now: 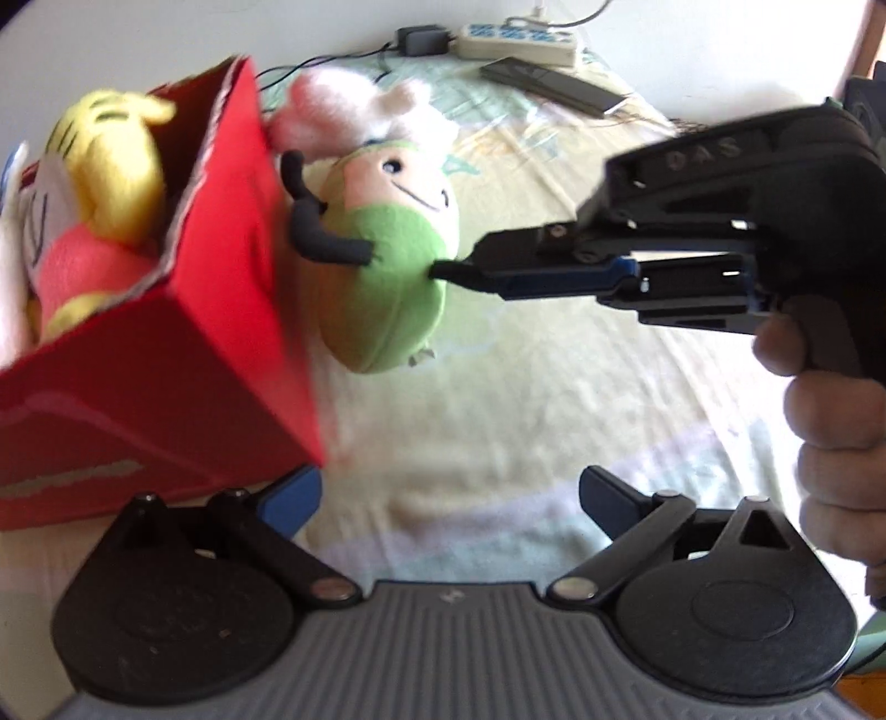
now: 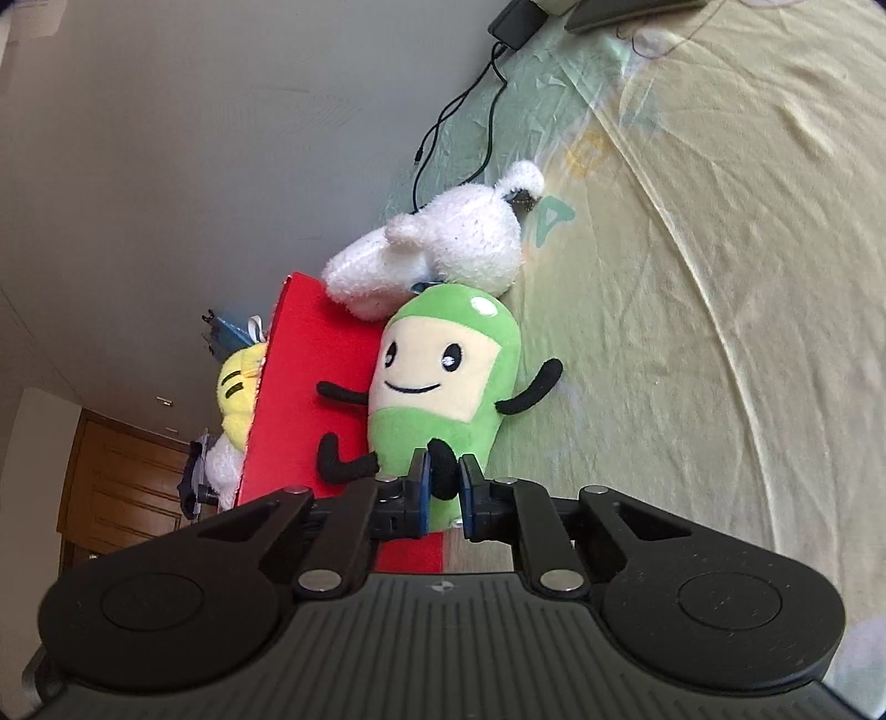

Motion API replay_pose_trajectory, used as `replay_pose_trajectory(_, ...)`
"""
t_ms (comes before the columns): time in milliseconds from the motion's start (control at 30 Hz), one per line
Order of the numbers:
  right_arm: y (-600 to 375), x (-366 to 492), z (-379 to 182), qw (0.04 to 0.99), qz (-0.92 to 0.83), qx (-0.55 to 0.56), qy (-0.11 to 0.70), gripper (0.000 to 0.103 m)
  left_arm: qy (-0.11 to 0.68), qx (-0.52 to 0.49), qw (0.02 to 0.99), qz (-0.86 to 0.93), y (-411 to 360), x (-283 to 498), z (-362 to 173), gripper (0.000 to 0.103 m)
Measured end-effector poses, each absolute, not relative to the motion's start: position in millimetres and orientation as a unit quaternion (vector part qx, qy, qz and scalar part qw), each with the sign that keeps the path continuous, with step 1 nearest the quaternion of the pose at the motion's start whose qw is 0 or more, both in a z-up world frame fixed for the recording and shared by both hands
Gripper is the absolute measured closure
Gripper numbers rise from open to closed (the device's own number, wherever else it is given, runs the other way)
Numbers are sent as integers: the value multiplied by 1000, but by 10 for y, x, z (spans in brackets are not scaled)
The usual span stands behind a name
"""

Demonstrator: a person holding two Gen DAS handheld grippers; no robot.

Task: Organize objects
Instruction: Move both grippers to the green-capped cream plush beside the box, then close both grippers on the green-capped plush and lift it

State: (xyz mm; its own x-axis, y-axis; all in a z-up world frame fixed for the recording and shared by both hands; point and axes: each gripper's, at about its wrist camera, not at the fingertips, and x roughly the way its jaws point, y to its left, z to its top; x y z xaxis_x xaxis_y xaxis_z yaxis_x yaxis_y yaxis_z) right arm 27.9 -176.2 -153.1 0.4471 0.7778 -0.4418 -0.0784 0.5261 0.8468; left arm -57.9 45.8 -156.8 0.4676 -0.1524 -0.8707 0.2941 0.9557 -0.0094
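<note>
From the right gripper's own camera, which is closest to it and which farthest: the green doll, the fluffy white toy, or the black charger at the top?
1. Green doll: nearest, its black leg pinched in the right gripper, leaning on the red box.
2. Fluffy white toy: just beyond the doll's head.
3. Black charger: farthest, at the bed's far edge.

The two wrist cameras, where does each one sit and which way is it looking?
Left wrist: on the open left tool, looking across the bed at the red box; the right tool and hand show.
Right wrist: on the right tool, shut on the green plush leg.
Shared: green plush, red box, white plush.
</note>
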Motion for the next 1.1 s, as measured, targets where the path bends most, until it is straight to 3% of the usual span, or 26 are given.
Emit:
replay_pose_trajectory(300,-2169,-10,-1266,760,315,347,451,93,471,55,855,-209,196,-630,-1277,4)
replay_pose_trajectory(500,-2191,9,-1335,760,306,356,449,71,488,42,851,-190,195,-487,-1377,4)
replay_pose_trajectory(767,-2255,307,-1691,707,270,454,470,60,498,1,852,-160,268,-179,-1414,7)
replay_pose_trajectory(933,-2139,467,-1771,697,279,450,484,56,509,1,848,-148,212,-58,-1517,15)
replay_pose_trajectory(1100,-2004,569,-1861,679,297,448,500,48,520,2,845,-124,236,35,-1620,16)
